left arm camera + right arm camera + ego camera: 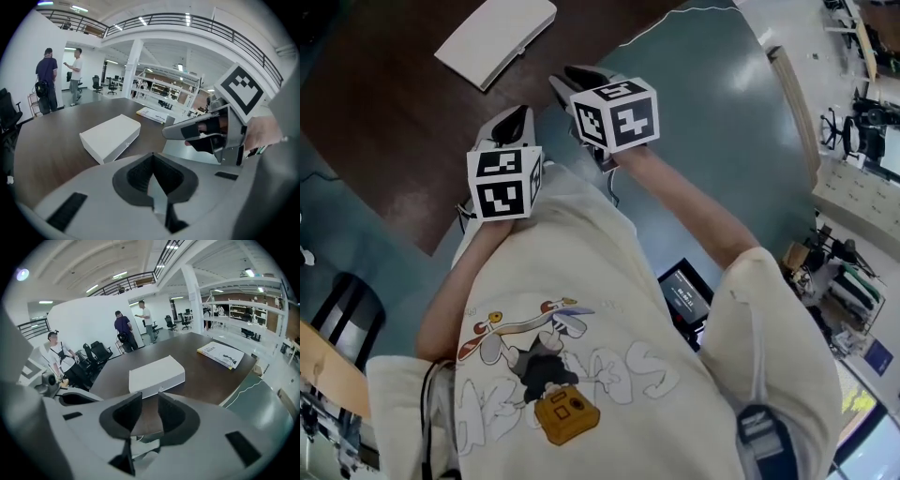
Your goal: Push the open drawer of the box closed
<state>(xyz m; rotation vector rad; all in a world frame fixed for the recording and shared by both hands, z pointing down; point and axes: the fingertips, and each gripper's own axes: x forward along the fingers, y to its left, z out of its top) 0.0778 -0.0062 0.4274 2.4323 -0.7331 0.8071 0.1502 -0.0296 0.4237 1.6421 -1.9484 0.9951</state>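
Note:
A flat white box (497, 37) lies on the dark brown table (384, 122), ahead of both grippers and apart from them. It shows again in the left gripper view (111, 136) and the right gripper view (157, 376). A small notch marks its near long side, and the drawer front looks flush from here. My left gripper (520, 114) is held over the table's edge with its jaws shut and empty (152, 159). My right gripper (572, 77) hovers beside it, a little further forward, jaws open with nothing between them (150, 404).
A book (221, 355) lies on the table beyond the box. Two people (58, 77) stand past the table's far end, near office chairs. A white cable (675, 19) runs over the teal floor (722, 122) to the right of the table.

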